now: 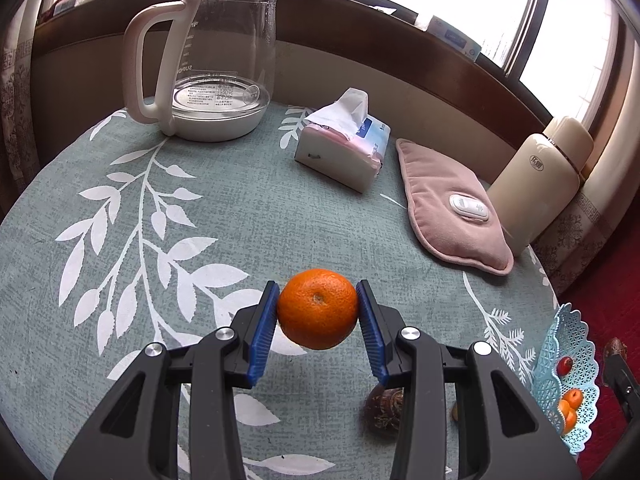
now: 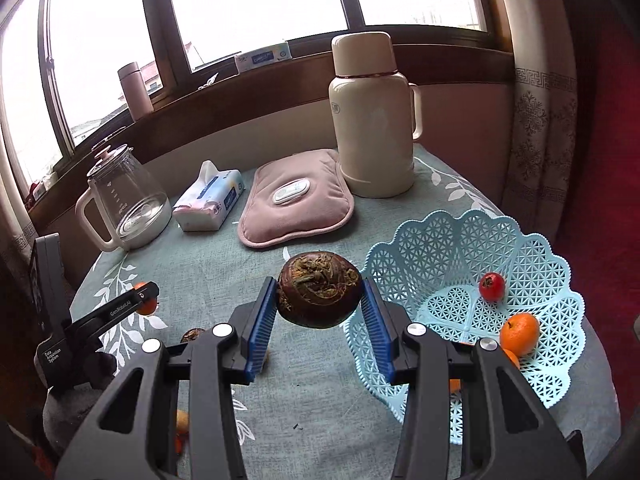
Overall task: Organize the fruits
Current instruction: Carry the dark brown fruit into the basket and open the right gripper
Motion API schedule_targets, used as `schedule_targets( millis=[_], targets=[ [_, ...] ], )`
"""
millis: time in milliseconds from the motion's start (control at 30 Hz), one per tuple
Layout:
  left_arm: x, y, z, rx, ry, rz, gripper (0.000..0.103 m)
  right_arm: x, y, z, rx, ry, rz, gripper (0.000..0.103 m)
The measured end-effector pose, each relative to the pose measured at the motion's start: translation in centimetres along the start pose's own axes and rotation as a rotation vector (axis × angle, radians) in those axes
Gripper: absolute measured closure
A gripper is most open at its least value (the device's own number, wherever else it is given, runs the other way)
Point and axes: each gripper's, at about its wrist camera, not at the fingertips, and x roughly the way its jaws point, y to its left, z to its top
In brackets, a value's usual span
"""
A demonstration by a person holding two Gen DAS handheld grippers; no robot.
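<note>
Evidently both grippers carry fruit toward the basket (image 2: 472, 240): left gripper (image 1: 318, 314) clamps an orange (image 1: 318, 314), right gripper (image 2: 320, 294) a brown bulb (image 2: 320, 294).

both views look forward and downward along a tool's fingers, from close above the surface (image 1: 240, 208), facing the windows. the left wrist view sits toward the kettle (image 1: 208, 60) side; the right wrist view sits nearer the basket (image 2: 460, 248) and thermos (image 2: 370, 120). both share kettle, tissue pack (image 2: 210, 200), pink pad (image 1: 452, 208), thermos, basket.
</note>
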Motion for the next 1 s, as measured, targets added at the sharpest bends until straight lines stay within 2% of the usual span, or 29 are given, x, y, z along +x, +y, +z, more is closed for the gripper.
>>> schedule_targets(
  millis=[133, 367, 933, 1000],
  targets=[
    [-0.1, -0.1, 0.0, -0.003, 0.004, -0.012, 0.063, -1.1, -3.4, 0.0, 0.059, -0.015, -0.069, 0.059],
    [-0.3, 0.1, 0.1, -0.023, 0.006, -0.026, 0.063, -1.3, -8.2, -1.2, 0.151, 0.009, -0.178, 0.059],
    [-1.3, 0.0, 0.3, -0.026, -0.017, -0.054, 0.063, -2.6, -8.9, -2.5, 0.168, 0.002, -0.266, 0.058],
    [-1.4, 0.0, 0.3, -0.027, -0.018, -0.057, 0.063, -2.9, -9.0, -2.4, 0.174, -0.01, -0.269, 0.048]
  ],
)
